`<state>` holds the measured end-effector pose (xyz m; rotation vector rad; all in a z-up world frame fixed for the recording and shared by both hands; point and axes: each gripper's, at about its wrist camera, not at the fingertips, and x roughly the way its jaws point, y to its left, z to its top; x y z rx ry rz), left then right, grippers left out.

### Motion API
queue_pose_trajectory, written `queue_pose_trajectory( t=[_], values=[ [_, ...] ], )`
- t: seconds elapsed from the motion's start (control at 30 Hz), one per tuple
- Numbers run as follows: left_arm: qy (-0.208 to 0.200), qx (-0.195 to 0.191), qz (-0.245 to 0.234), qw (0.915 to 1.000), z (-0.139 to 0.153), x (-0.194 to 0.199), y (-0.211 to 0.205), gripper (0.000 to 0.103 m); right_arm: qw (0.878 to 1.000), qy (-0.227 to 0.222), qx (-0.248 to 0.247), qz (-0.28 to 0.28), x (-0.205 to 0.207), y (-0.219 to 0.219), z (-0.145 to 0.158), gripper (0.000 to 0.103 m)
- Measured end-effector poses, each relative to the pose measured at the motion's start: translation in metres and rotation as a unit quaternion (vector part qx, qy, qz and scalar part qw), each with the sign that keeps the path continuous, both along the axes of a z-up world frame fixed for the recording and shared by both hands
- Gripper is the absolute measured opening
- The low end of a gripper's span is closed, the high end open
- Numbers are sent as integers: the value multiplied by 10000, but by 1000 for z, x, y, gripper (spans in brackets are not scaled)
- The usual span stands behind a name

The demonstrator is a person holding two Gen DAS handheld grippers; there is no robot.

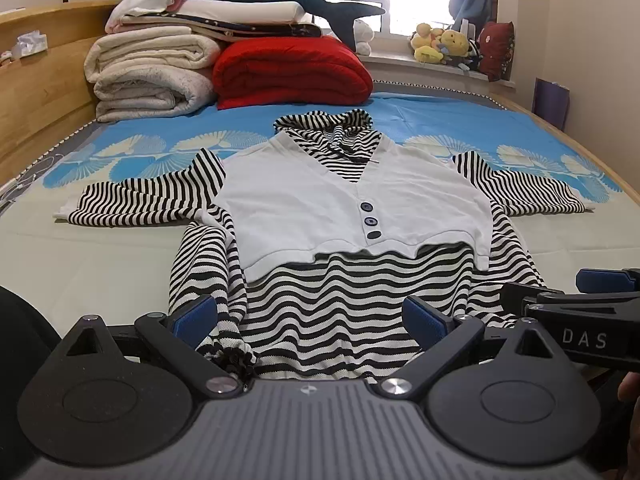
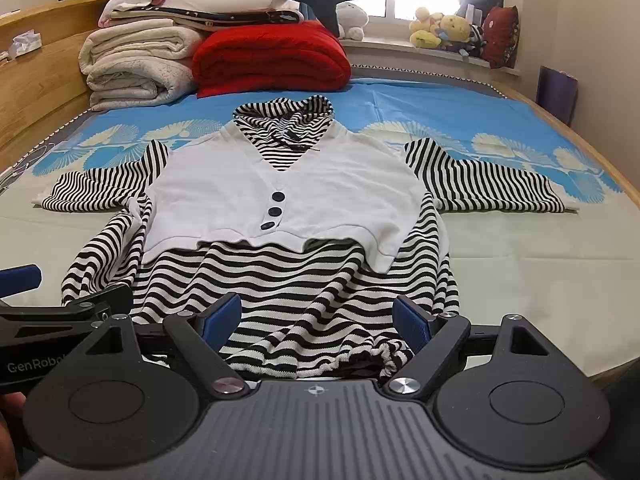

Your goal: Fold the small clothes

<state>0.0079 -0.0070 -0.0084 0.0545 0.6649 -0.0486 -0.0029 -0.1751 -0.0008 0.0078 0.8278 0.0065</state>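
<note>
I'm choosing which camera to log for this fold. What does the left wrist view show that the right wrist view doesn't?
Only the left wrist view shows the right gripper from the side, at the right edge. Only the right wrist view shows the left gripper at its left edge. Both share the striped hoodie spread flat on the bed, its white vest layer, the red blanket and the plush toys on the windowsill. Both grippers are open.

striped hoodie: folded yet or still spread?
Spread. The striped hoodie lies flat on the bed, both sleeves out sideways, hood up top, hem unfolded near the tools.
</note>
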Motion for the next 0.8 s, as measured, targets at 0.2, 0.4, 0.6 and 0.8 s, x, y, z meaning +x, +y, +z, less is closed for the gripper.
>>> queue_pose_trajectory(
  t=[0.2,0.4,0.6,0.8],
  values=[
    [13,-15,24,10000,0,1,1,100,10000,-5,3,1,0,0,0,84],
    [15,-16,26,10000,0,1,1,100,10000,-7,3,3,0,0,0,84],
    [16,-17,26,10000,0,1,2,100,10000,-5,4,4,0,0,0,84],
    [17,-16,25,10000,0,0,2,100,10000,-7,4,9,0,0,0,84]
  ],
)
